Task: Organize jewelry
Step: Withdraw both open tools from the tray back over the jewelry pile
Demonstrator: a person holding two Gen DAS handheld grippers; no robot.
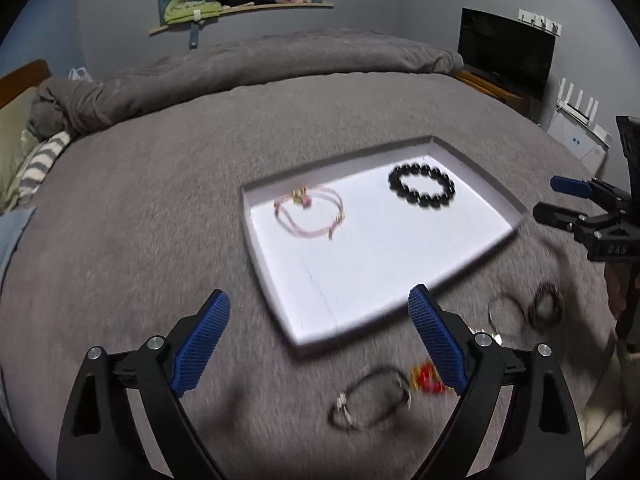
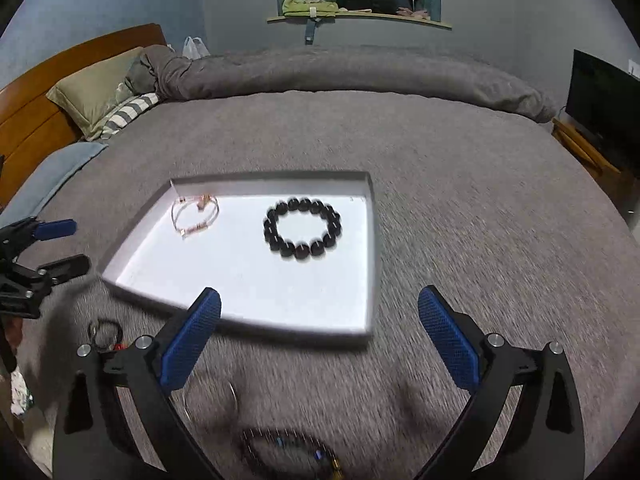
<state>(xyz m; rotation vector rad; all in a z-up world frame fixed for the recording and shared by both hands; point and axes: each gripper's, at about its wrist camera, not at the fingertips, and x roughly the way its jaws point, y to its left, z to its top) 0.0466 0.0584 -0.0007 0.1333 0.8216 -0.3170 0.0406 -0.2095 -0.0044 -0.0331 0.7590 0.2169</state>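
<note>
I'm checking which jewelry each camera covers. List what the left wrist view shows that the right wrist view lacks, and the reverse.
Only the left wrist view: a red bead piece lying by a thin dark bracelet on the blanket.

Only the right wrist view: a dark beaded strand at the bottom edge, and the wooden headboard.

Both: the white tray holding a pink cord bracelet and a black bead bracelet, and both grippers open and empty.

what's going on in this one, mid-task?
Jewelry sort on a bed. A person holds two grippers; the left gripper and right gripper are both open and empty. The white tray already holds a pink cord bracelet and a black bead bracelet. Several pieces are still on the grey blanket near the tray, including a thin dark bracelet and a red piece.
</note>
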